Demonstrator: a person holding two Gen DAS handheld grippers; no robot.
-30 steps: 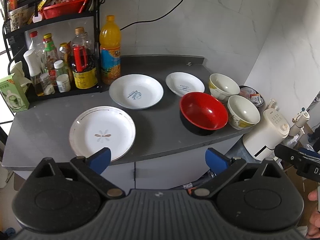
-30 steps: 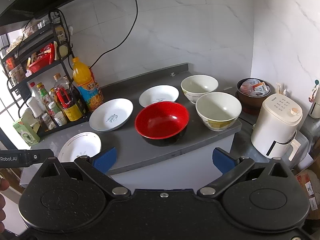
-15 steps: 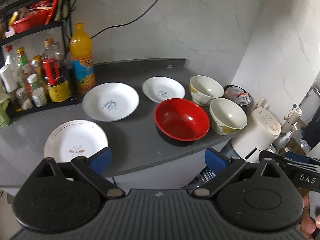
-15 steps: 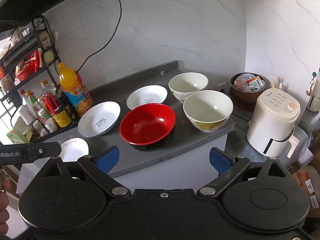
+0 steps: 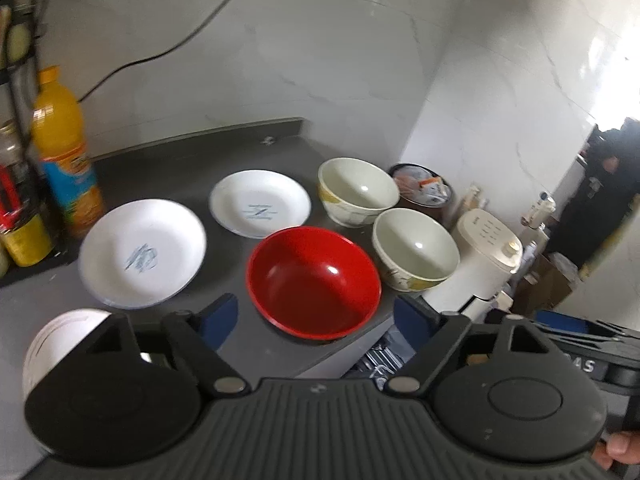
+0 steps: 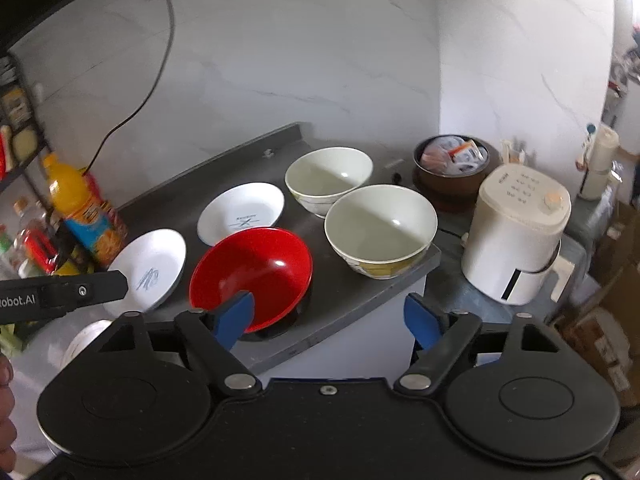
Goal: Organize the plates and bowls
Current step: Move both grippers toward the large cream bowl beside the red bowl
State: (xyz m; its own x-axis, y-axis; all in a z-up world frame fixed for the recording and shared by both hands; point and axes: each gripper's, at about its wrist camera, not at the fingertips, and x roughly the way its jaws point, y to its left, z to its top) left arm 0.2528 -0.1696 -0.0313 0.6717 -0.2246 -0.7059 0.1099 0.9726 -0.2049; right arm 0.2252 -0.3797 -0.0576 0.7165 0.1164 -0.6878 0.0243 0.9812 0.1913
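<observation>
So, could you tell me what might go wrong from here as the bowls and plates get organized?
1. The cream bowl sits near the counter's front corner; a nudge could tip it off, toward the white appliance below.
2. Both tongs, left and right, are open and close together; they might collide around the red bowl.

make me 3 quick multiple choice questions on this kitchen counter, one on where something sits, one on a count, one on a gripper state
1. What stands directly left of the red bowl?
A. air fryer
B. white plate with a blue mark
C. brown bowl

2. How many cream bowls stand on the counter?
A. two
B. one
C. four

3. How are the right gripper's jaws?
A. shut on the red bowl
B. shut on nothing
C. open, holding nothing

Answers:
1 B, the white plate lies beside it.
2 A, one cream bowl sits near the edge, another behind it.
3 C, its blue fingers stand wide apart.
</observation>
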